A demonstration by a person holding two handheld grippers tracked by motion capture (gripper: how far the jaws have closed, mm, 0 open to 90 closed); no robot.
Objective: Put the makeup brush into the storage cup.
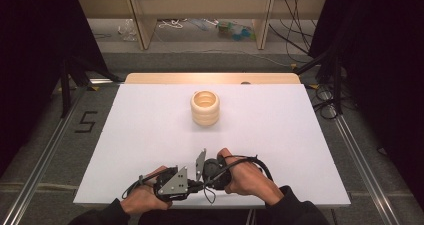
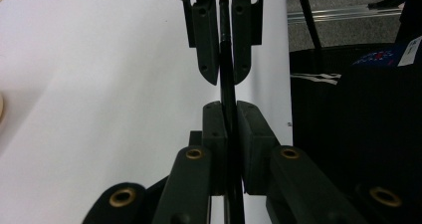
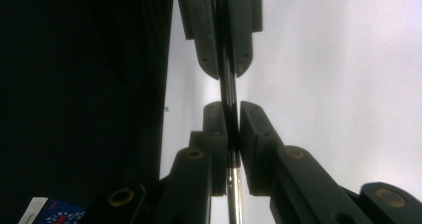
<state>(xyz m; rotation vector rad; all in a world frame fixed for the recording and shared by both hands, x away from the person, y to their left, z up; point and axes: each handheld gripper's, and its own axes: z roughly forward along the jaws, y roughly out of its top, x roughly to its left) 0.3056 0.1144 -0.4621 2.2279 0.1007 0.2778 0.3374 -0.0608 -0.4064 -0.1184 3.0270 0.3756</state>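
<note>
**Both grippers clamped on one thin black rod at the near edge**

Starting at the left: the left gripper (image 1: 192, 185) sits low on the white table (image 1: 150, 135), right at the near edge, pointing across toward its partner. Its own view tells the story: its jaws are clenched on a thin, glossy black rod (image 2: 228, 84) that runs straight out along the line of the jaws and on into the other gripper's jaws facing it.

Moving right, the right gripper (image 1: 200, 177) meets it nose to nose. In the right gripper view the same slim rod (image 3: 229, 84) is pinched between the pads, and the facing jaws close on it further out. So the rod's long axis lies along the line between the two hands, roughly parallel to the near table edge, and neither hand is nearer: each has an end.

Well beyond them, mid-table, stands a cream ribbed cup-like holder (image 1: 205, 108), upright, mouth open. My guess is the rod heads that way, forward and away from the hands.

Hard to make out: from above the rod is lost among the gripper bodies and cables, its ends are buried in the jaws, and what it is exactly I cannot tell.
</note>
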